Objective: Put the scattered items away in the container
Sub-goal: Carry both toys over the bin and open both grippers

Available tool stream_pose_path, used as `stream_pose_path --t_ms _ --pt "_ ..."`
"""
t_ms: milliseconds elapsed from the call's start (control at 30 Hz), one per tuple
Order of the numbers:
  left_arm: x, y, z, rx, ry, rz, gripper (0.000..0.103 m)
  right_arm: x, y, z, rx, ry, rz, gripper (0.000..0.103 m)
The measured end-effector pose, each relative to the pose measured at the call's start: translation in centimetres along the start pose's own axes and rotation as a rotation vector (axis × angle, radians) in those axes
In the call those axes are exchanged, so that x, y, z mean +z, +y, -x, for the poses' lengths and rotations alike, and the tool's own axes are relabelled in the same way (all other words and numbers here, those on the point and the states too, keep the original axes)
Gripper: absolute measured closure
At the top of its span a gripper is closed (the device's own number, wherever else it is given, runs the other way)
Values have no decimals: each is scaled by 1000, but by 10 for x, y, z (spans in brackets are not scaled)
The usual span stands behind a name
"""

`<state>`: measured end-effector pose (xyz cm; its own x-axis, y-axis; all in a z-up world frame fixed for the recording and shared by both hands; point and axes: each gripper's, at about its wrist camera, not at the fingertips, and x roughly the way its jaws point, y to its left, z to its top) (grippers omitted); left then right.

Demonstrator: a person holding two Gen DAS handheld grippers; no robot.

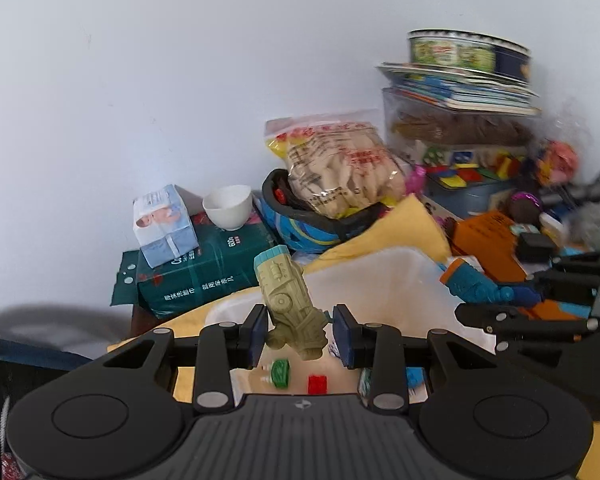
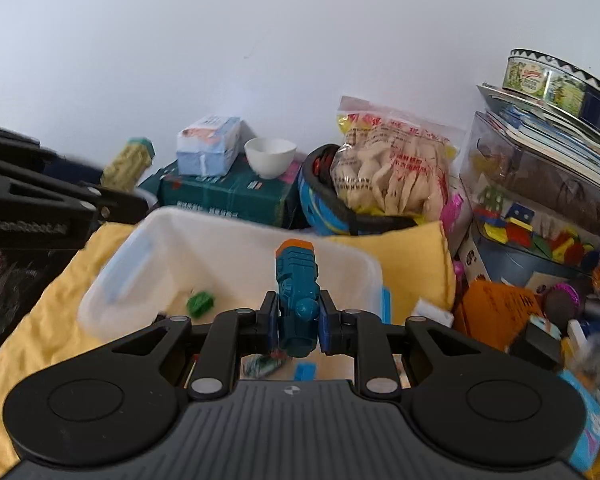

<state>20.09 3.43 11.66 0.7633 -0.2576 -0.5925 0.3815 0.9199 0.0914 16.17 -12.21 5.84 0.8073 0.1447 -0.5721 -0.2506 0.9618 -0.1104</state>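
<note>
My left gripper (image 1: 301,335) is shut on an olive toy piece with a teal cap (image 1: 288,304), held upright above the near rim of the white plastic bin (image 1: 384,276). In the right wrist view my right gripper (image 2: 299,322) is shut on a teal-blue toy piece with an orange cap (image 2: 297,280), also over the bin (image 2: 140,240). The olive toy (image 2: 130,162) shows at the left there, and the blue toy (image 1: 474,286) at the right of the left wrist view. A green piece (image 2: 200,302), a red brick (image 1: 317,384) and a blue brick (image 2: 305,371) lie in the bin.
The bin rests on a yellow cloth (image 2: 414,248). Behind it stand a tissue box (image 2: 208,146), a white bowl (image 2: 270,156), a green package (image 2: 228,196) and a helmet with a snack bag (image 2: 396,164). Books, a tin and boxes of toys (image 2: 540,184) crowd the right.
</note>
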Motion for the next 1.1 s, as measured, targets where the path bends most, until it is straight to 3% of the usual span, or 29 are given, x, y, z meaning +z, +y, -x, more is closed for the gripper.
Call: stream_pose_path --t_ms 200,267,300,333,367,433,567,633,733,933,1100 --pt "-14 1 -68 37 119 -12 64 -3 -6 -55 -13 100 -40 81" --pt "-26 -2 -84 46 134 -45 62 -10 -6 -73 -7 149 -41 74" --pt "-30 -4 -89 53 141 -58 58 -14 -6 -78 -4 167 -46 64" --pt "-33 -4 -89 63 141 -68 57 -17 -7 -79 -6 168 -50 59" --pt "-34 -4 -87 68 130 -74 56 -19 -7 -78 -12 156 -54 59" --pt "-34 -3 -79 63 101 -72 45 -21 -7 -75 -22 146 -52 59" --pt "-32 2 -51 33 36 -30 44 -17 -12 -65 3 114 -65 59" --pt "-39 4 -32 29 -7 -7 33 -18 -14 -50 20 61 -59 57" --pt "-59 1 -4 28 -35 -1 30 -24 -15 -31 29 24 -67 56" --pt "-139 -12 39 -42 31 -50 30 -68 -6 14 100 -18 -45 51" --pt "-217 -21 61 -88 142 -129 30 -120 10 29 129 77 -31 51"
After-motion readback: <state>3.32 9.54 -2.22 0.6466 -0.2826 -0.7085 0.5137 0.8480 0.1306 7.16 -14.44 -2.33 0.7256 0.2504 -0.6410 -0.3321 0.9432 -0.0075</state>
